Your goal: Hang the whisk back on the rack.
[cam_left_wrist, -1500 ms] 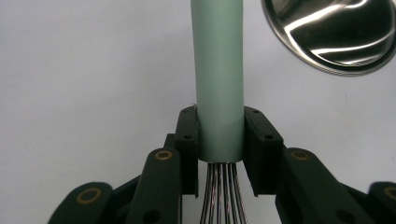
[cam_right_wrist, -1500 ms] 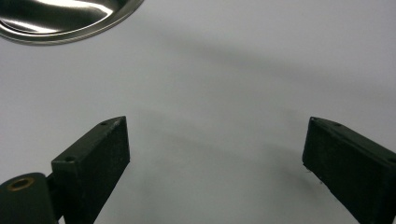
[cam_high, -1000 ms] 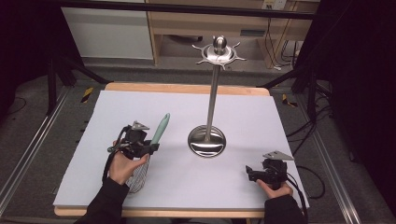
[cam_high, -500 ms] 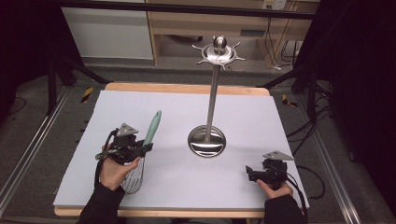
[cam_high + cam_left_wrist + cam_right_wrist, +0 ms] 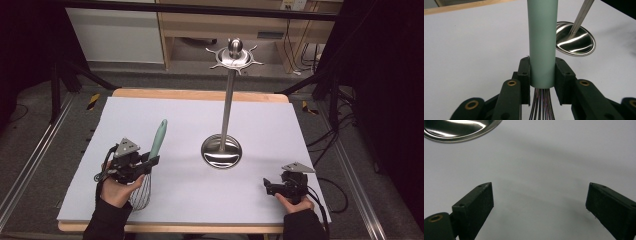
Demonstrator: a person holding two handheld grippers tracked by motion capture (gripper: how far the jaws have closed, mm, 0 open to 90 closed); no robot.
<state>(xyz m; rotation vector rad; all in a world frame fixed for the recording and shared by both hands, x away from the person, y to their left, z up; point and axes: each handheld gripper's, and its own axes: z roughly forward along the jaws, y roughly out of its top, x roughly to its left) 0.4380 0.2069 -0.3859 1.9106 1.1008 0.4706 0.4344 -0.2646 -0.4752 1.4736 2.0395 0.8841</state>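
High view — whisk point(image 5: 152, 156) handle away, upward

A wooden table point(image 5: 200, 95) carries a white sheet point(image 5: 260, 130) covering nearly all its top. On the sheet stands 1 steel utensil stand point(image 5: 222, 151), its round base right of centre, pole upright.

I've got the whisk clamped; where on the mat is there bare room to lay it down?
Bare mat runs behind the whisk to the far edge, and between the stand's base and the right tongs. It is tighter between the left tongs and the base.
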